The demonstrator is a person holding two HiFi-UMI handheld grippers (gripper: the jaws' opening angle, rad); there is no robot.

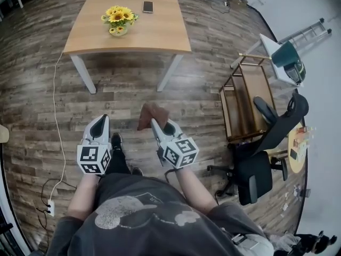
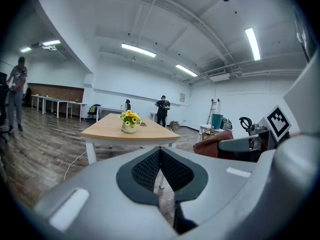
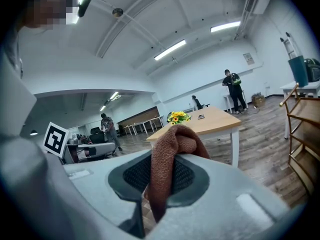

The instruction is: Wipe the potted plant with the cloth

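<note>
right gripper (image 1: pixel 155 122) jaws clench the cloth (image 1: pixel 151 113); left gripper (image 1: pixel 104 118) jaws are closed with nothing between them. the plant (image 1: pixel 119 21) stands on the worktop (image 1: pixel 160 36) — well apart from both.

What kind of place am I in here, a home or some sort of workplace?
Most likely an open-plan office or lab: there is a black swivel chair, long strip lights overhead, and rows of desks at the far end of a big shared room.
</note>
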